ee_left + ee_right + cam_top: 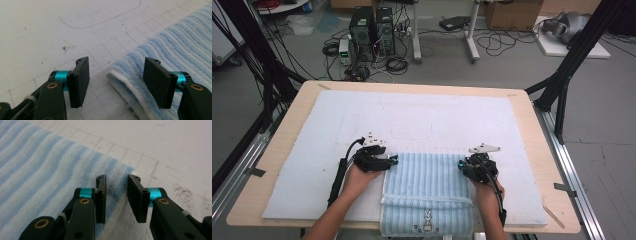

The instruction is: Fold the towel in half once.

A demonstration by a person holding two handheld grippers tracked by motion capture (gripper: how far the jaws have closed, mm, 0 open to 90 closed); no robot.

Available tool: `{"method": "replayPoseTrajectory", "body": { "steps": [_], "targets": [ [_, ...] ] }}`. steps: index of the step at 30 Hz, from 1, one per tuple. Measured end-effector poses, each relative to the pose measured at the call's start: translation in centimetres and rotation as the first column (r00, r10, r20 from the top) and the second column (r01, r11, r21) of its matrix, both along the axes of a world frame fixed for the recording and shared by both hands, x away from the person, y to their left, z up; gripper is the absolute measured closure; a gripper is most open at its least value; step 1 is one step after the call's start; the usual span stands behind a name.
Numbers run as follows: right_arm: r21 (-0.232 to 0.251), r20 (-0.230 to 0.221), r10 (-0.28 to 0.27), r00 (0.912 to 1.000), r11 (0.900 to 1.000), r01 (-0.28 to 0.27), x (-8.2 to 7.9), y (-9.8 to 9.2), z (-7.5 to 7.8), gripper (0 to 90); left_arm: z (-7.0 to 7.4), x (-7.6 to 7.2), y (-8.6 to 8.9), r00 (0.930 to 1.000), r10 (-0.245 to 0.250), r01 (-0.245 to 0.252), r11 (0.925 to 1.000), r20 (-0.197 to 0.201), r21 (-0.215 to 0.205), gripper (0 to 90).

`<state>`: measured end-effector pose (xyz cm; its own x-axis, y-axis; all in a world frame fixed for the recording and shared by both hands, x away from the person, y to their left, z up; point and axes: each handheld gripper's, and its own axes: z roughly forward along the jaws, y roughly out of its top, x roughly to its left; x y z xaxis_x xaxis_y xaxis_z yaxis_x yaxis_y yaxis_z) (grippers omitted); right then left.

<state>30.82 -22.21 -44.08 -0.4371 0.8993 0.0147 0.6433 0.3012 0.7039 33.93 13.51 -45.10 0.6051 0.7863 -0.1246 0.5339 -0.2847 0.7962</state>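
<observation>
Towel: blue-and-white striped, flat on the white mat, near the table's front edge; near end folded over into a thick band, small rabbit motif just below that band, hanging toward the front edge.
Towel's far left corner: white hem, lying flat between the left jaws, touching neither pad.
Towel's far right corner: hem running down between the right jaws, no pad pressing on it.
Left gripper: at the towel's far left corner, jaws standing wide apart, holding nothing.
Right gripper: at the towel's far right corner, jaws parted by a narrower gap, gripping nothing.
Step in hand: judged as a fold of the towel, with both far corners straddled and neither pinched.
Next move: likely to close both pairs of pads on the hems at once, then lift evenly so the far edge stays straight.
Risk: a pinch on one side alone would probably skew the cloth.
Mat: bare beyond the towel's far edge, faint grid lines and a few dark specks.
</observation>
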Motion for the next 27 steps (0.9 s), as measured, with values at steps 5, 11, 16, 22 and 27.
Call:
{"method": "replayPoseTrajectory", "body": {
  "steps": [5, 11, 16, 22, 27],
  "targets": [
    [0.028, 0.0, -0.037, 0.9993, 0.999, 0.037, 0.3, -0.4, -0.3, 49.9, -0.1, 0.0, -0.1, 1.0, -0.009, 0.009, 0.9999, 0.0, 0.005, 44.2],
    [0.134, -0.029, 0.021, 0.9994, 0.991, -0.017, 0.8, -0.9, -0.5, 84.9, 0.0, 0.1, -0.1, 0.9985, -0.054, 0.054, 0.9984, 0.004, -0.014, 85.6],
    [0.094, 0.012, 0.031, 0.9995, 0.995, -0.032, 2.0, 0.6, -0.2, 85.6, 0.3, 1.5, 1.0, 0.9984, -0.01, 0.011, 0.9998, 0.055, -0.018, 86.1],
    [0.103, 0.032, 0.016, 0.9994, 0.994, -0.019, 4.6, 1.5, 0.6, 85.6, 1.1, 3.6, 1.8, 0.9941, 0.008, -0.004, 0.9993, 0.109, -0.037, 86.1],
    [0.075, 0.054, -0.006, 0.9985, 0.997, 0.002, 6.6, 2.1, 1.3, 85.7, 2.7, 5.6, 2.0, 0.988, 0.019, -0.009, 0.9979, 0.153, -0.065, 86.1]
  ]
}}
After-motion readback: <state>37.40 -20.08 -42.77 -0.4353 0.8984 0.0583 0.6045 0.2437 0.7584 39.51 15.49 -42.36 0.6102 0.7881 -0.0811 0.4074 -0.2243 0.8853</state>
